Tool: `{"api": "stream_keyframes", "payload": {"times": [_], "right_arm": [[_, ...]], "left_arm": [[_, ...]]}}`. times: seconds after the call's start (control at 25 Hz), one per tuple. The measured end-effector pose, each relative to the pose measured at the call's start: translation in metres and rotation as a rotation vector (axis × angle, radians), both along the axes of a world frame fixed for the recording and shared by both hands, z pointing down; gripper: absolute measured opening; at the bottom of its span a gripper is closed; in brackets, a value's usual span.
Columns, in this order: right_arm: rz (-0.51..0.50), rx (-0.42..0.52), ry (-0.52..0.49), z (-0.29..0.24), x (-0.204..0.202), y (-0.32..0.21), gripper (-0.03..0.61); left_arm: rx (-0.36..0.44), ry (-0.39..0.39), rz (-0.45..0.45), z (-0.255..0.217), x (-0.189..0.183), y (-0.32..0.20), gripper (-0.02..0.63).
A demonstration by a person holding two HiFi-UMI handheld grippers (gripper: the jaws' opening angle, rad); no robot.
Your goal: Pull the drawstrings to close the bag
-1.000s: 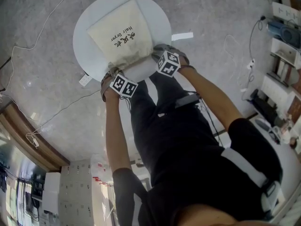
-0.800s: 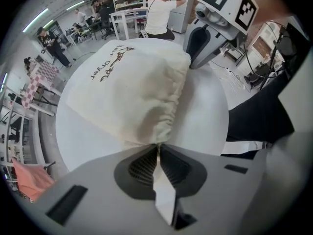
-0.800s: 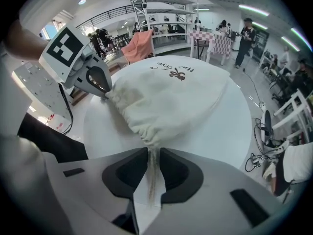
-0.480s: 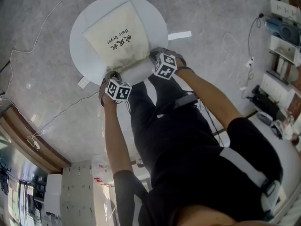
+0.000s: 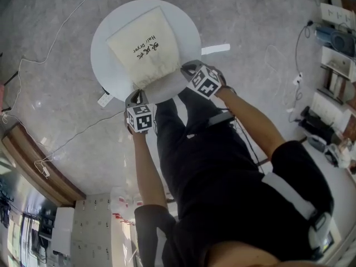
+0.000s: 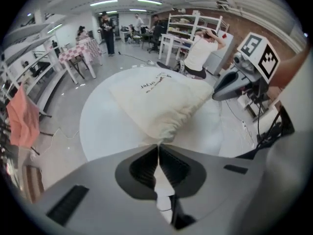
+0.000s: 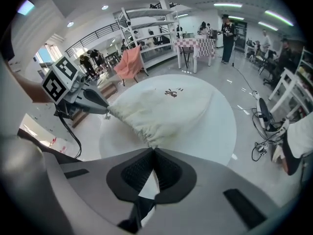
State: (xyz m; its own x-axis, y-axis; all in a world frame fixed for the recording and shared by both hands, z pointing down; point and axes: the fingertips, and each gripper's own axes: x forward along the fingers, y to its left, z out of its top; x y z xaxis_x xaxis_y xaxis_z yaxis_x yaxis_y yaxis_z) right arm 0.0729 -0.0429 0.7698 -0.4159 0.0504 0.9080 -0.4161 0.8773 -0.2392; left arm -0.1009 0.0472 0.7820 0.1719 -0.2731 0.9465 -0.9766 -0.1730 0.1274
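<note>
With the left tool and right tool each pinching the gathered mouth of the bag (cords unseen), we judged steady, opposite pulls away from the bag best.

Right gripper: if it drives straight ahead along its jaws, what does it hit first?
The bag. The right gripper has its jaws shut right at the bag's gathered mouth, so going forward would likely push straight into the fabric lying on the round table. Nothing else stands between.
</note>
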Motion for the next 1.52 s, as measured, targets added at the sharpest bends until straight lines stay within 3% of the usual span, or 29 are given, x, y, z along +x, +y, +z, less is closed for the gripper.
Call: {"api": "stream_keyframes", "payload": {"times": [0.24,0.52,0.68,1.04,1.52], "right_arm": [[0.024,0.063,-0.085,-0.061,-0.023,-0.010,0.000],[0.071,0.110,-0.165,-0.118,-0.041,-0.023,0.000],[0.098,0.158,-0.192,-0.140,-0.047,-0.035,-0.001],[0.106,0.233,-0.186,-0.161,-0.049,-0.043,0.000],[0.102,0.222,-0.182,-0.164,-0.043,-0.036,-0.002]], "left_arm": [[0.144,0.053,-0.196,-0.059,-0.024,-0.010,0.011],[0.269,0.083,-0.324,-0.122,-0.048,-0.029,0.011],[0.326,0.079,-0.345,-0.146,-0.056,-0.042,0.011],[0.368,0.085,-0.400,-0.172,-0.066,-0.043,0.011],[0.372,0.085,-0.465,-0.178,-0.086,-0.034,0.009]]}}
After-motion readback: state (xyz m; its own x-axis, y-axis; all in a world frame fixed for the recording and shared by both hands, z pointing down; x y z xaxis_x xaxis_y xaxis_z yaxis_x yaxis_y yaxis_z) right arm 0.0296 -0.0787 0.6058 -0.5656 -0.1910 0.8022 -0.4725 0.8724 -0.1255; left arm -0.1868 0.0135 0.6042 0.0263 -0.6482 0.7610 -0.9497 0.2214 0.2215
